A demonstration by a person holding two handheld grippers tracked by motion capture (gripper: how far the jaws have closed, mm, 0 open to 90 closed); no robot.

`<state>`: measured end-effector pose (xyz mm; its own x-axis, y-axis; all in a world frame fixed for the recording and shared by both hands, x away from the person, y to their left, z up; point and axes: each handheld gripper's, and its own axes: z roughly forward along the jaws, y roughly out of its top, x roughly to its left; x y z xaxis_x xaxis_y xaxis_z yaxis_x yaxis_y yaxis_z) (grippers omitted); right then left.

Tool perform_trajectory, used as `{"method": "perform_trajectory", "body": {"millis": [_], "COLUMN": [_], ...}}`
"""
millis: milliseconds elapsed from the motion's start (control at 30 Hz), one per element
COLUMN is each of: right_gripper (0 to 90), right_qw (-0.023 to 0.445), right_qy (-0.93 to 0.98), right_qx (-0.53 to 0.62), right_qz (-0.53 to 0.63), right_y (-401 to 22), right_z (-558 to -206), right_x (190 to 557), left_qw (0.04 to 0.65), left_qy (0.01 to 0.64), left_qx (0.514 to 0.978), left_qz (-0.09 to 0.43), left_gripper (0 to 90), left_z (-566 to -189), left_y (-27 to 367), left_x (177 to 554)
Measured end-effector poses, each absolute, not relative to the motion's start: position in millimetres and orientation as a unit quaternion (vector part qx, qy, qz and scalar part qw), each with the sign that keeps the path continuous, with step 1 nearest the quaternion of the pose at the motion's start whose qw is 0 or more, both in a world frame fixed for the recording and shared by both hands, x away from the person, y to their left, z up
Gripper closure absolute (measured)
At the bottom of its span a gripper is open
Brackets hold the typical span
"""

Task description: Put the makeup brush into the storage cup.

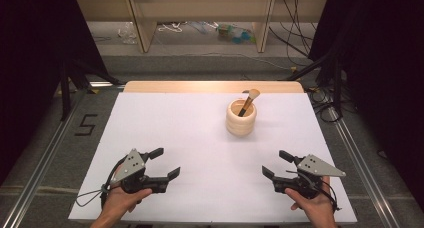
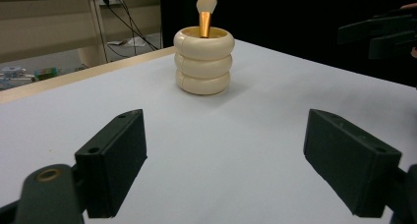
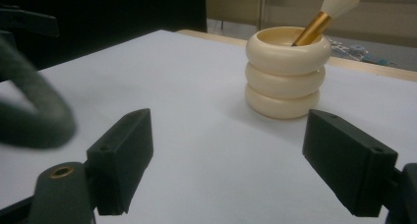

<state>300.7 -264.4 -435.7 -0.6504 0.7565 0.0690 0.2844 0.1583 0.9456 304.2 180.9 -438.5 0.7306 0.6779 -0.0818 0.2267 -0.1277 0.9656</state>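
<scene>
— Two grippers, both parked near the worktop's [image 1: 165, 118] front edge: left gripper [image 1: 159, 164] toward the front-left corner, right gripper [image 1: 276, 164] toward the front-right. Jaws of each spread wide apart, clamped on nothing.

— And the cup [image 1: 241, 118]?

— Stood well apart from both, right of centre, toward the far edge. Cream, three stacked rings, upright. Held a brush [image 1: 248, 102] with a gold handle, bristles up, leaning on the rim toward the far-right corner.

— Likely trouble?

— Probably a tipped cup. Looked light, with nothing steadying it. Pulling the leaning brush out at a slant could have dragged the rim and toppled it. Pinching the soft bristles rather than the handle could have let the brush slip.
</scene>
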Motion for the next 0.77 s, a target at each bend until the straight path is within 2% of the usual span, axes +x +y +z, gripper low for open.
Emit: {"method": "perform_trajectory", "body": {"millis": [33,133,200,267,367,467,533,633,700,767], "right_gripper": [20.4,20.4,20.4,20.4,20.4,20.4,20.4,20.4,20.4,20.4], "right_qw": [0.228,0.213,0.225,0.212,0.229,0.214,0.229,0.214,0.229,0.213], "right_qy": [0.728,0.728,0.729,0.729,0.728,0.728,0.728,0.728,0.728,0.729], "right_qx": [0.349,0.362,0.352,0.362,0.349,0.362,0.350,0.362,0.349,0.362], "right_qz": [0.544,0.542,0.543,0.541,0.544,0.542,0.544,0.541,0.543,0.541], "right_y": [-265.0,-264.2,-264.9,-264.2,-265.0,-264.2,-265.0,-264.3,-265.1,-264.2], "right_z": [-436.1,-435.2,-435.9,-435.1,-436.1,-435.2,-436.1,-435.1,-436.0,-435.0], "right_x": [302.1,299.7,301.6,299.6,302.4,299.8,302.2,299.7,302.2,299.6], "left_qw": [0.580,0.579,0.580,0.580,0.580,0.583,0.578,0.577,0.578,0.578], "left_qy": [0.304,0.303,0.303,0.308,0.311,0.309,0.310,0.310,0.311,0.311], "left_qx": [0.730,0.731,0.730,0.728,0.726,0.725,0.728,0.728,0.728,0.728], "left_qz": [0.197,0.197,0.197,0.197,0.199,0.198,0.201,0.201,0.201,0.200], "left_gripper": [16.6,16.6,16.6,16.6,16.5,16.6,16.6,16.6,16.6,16.6], "left_z": [-438.6,-439.0,-438.4,-438.6,-439.2,-439.8,-439.4,-439.7,-439.6,-439.8], "left_y": [181.5,181.3,182.3,183.5,184.4,184.4,184.9,185.0,185.0,185.0], "left_x": [304.3,303.1,303.1,303.6,304.4,305.1,304.9,305.1,305.2,305.3]}}
